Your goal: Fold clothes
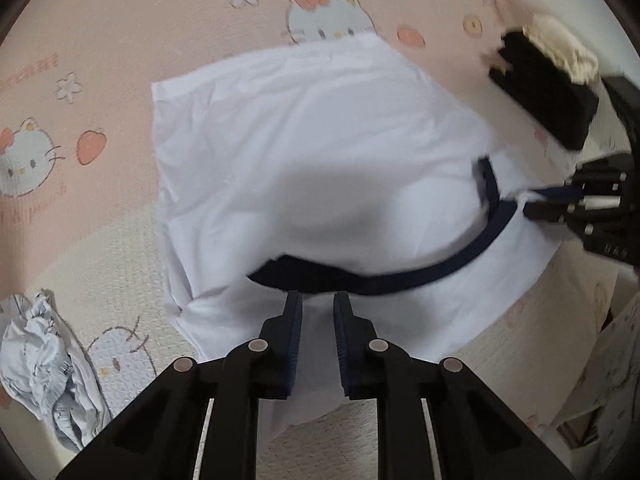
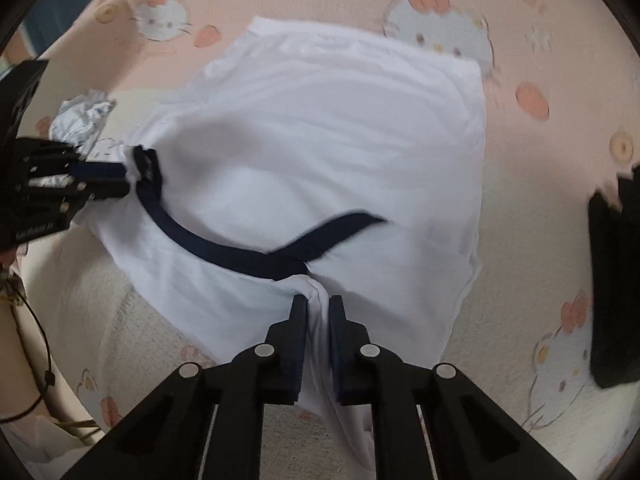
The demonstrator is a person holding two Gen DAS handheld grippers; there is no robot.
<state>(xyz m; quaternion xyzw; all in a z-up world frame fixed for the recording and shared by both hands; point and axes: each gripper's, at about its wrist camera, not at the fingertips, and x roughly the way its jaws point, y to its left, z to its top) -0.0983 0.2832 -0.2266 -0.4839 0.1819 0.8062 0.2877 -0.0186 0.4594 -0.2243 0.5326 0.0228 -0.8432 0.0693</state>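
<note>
A white shirt (image 1: 320, 152) with a navy collar band (image 1: 400, 276) lies spread on the pink cartoon-cat mat, its near edge lifted. In the left wrist view my left gripper (image 1: 318, 304) is shut on white cloth just below the band. The right gripper (image 1: 536, 204) comes in from the right edge, pinching the shirt where the band ends. In the right wrist view the white shirt (image 2: 340, 140) is bunched between the fingers of my right gripper (image 2: 319, 308), which is shut on it. The left gripper (image 2: 124, 180) grips the other end of the navy band (image 2: 224, 244).
A crumpled pale blue garment (image 1: 44, 360) lies at the left of the mat (image 1: 100, 40), also showing as the pale garment (image 2: 84, 120). A black folded pile (image 1: 548, 92) with a cream item on top sits at the right, seen as the black pile (image 2: 616, 280). A person's clothing and a cord (image 2: 36, 340) are at lower left.
</note>
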